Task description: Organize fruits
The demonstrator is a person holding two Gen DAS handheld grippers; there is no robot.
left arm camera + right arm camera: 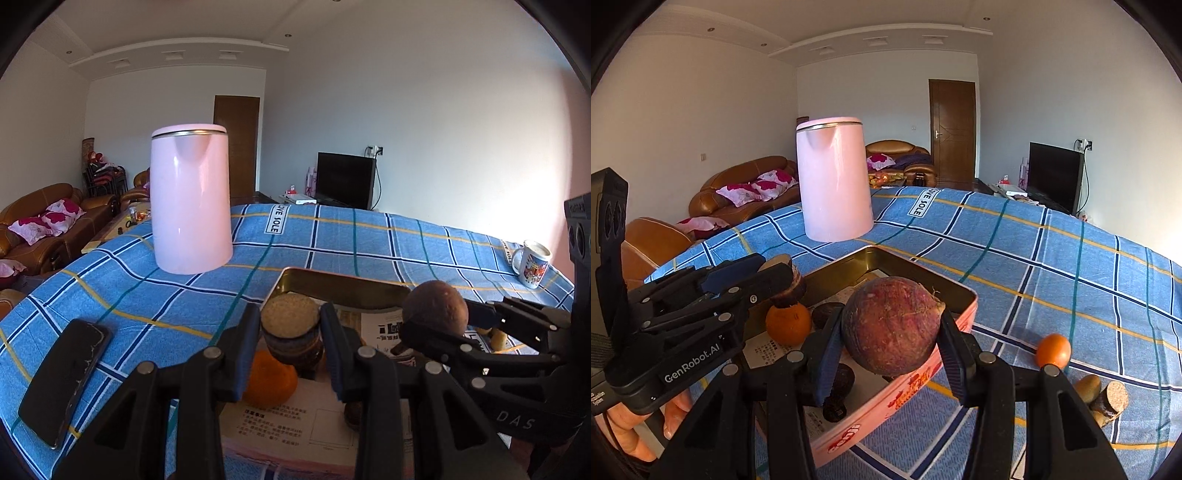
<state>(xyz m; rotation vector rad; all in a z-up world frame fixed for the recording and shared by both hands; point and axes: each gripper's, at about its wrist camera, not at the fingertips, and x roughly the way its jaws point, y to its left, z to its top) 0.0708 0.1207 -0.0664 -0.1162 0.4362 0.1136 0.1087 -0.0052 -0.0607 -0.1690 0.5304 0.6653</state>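
My left gripper [291,341] is shut on a short cut piece of dark sugarcane [290,326] and holds it over the pink tin box [332,282], above an orange [271,380]. It shows from the side in the right wrist view [783,275]. My right gripper [890,345] is shut on a round reddish-brown fruit [892,325], held over the near edge of the tin box [912,384]. The orange [788,323] and some dark fruits [840,380] lie on paper inside the box.
A pink kettle [192,199] stands behind the box on the blue checked cloth. A black phone [64,376] lies at the left. A mug [533,264] stands far right. A small orange fruit [1052,349], a kiwi-like fruit [1087,387] and a sugarcane piece [1110,400] lie right of the box.
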